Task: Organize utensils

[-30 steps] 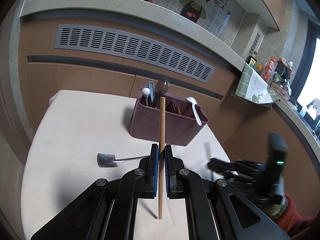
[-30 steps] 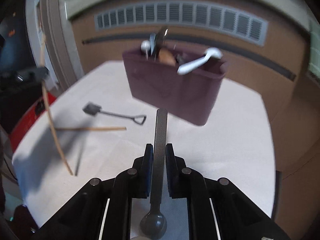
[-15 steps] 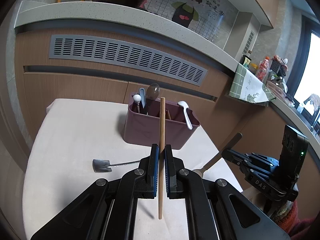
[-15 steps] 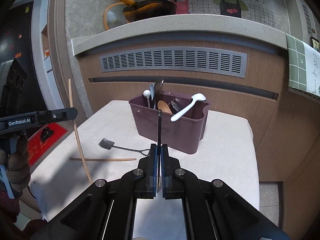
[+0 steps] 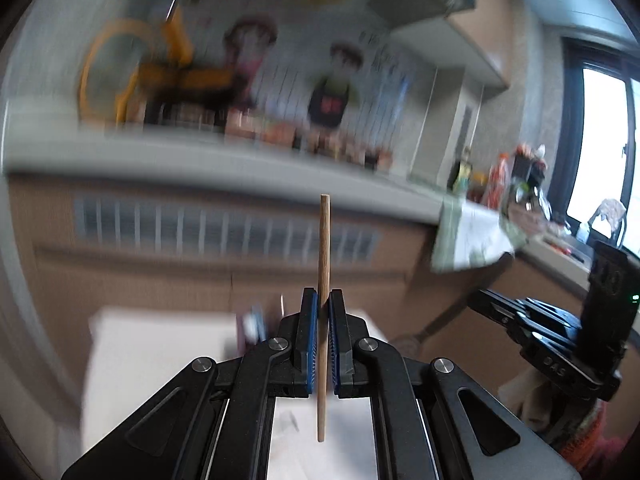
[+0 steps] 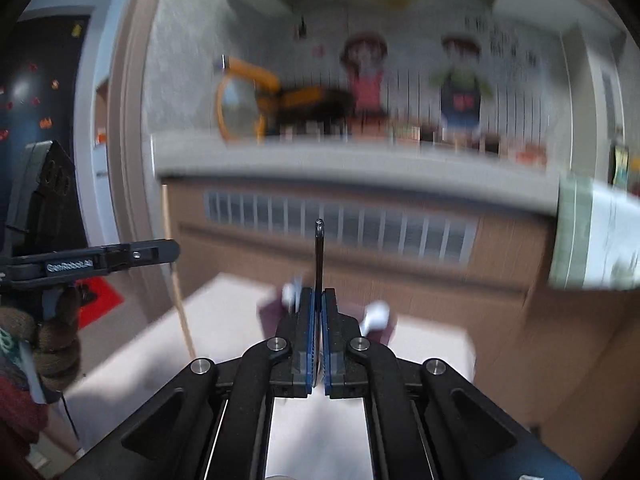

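My left gripper [image 5: 323, 300] is shut on a wooden chopstick [image 5: 323, 248] that stands upright between its blue pads. My right gripper [image 6: 319, 298] is shut on a dark metal utensil handle [image 6: 319, 252], also upright. The maroon utensil holder [image 6: 276, 312] is blurred and mostly hidden behind my right gripper, with white spoon ends [image 6: 376, 314] sticking out. In the left wrist view only a blurred bit of the holder [image 5: 250, 326] shows. Both grippers are lifted well above the white table [image 6: 224, 320]. The right gripper also shows in the left wrist view [image 5: 480, 300], and the left gripper in the right wrist view [image 6: 172, 248].
A brown cabinet front with a grey vent grille [image 5: 224, 232] and a grey counter ledge [image 6: 352, 168] stand behind the table. A green-white cloth [image 5: 472, 240] hangs over the counter at the right. Both views are motion-blurred.
Both grippers have risen and tilted upward, so the table and holder dropped low in both views. The chopstick and the metal utensil stay held.
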A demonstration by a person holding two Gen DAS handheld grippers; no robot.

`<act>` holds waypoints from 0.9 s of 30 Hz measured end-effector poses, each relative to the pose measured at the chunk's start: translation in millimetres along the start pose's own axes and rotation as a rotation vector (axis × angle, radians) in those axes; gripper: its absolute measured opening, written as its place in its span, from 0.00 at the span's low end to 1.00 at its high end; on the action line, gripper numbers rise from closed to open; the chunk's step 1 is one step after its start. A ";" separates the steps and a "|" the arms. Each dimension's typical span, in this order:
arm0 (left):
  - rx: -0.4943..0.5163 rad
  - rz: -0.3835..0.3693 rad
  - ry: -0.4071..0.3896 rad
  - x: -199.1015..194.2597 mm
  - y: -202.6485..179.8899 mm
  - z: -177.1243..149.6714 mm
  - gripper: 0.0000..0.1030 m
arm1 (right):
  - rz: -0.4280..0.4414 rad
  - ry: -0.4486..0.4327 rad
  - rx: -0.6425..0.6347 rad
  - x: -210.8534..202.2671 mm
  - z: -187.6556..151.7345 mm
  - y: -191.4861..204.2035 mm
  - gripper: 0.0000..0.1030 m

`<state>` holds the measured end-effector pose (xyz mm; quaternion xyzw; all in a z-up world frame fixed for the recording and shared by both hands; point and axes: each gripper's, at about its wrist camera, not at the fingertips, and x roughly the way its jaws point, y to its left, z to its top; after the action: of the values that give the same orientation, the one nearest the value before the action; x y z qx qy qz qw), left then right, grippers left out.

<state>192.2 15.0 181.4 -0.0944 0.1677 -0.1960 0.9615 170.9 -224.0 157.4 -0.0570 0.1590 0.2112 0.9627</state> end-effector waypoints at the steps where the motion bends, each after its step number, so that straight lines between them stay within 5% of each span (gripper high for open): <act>1: 0.018 0.006 -0.033 2.2 -2.0 10.9 0.05 | -0.010 -0.027 -0.005 -1.7 11.8 -1.3 0.02; 4: 0.045 0.029 -0.108 21.5 -2.7 35.3 0.05 | -0.027 -0.065 -0.016 7.6 40.0 -5.5 0.02; 8: 0.052 0.042 -0.110 60.8 8.3 35.4 0.05 | -0.053 -0.017 -0.020 46.5 48.3 -9.8 0.02; 21: -0.114 -0.036 0.102 158.7 66.4 -11.1 0.08 | -0.066 0.255 0.020 155.0 5.5 -18.6 0.02; 27: -0.122 -0.057 0.150 157.5 73.6 -25.3 0.25 | -0.060 0.316 0.074 174.5 -7.3 -23.0 0.09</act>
<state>345.1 14.3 94.9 -0.1423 0.2480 -0.2192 0.9328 328.7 -178.2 93.9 -0.0584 0.3141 0.1648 0.9331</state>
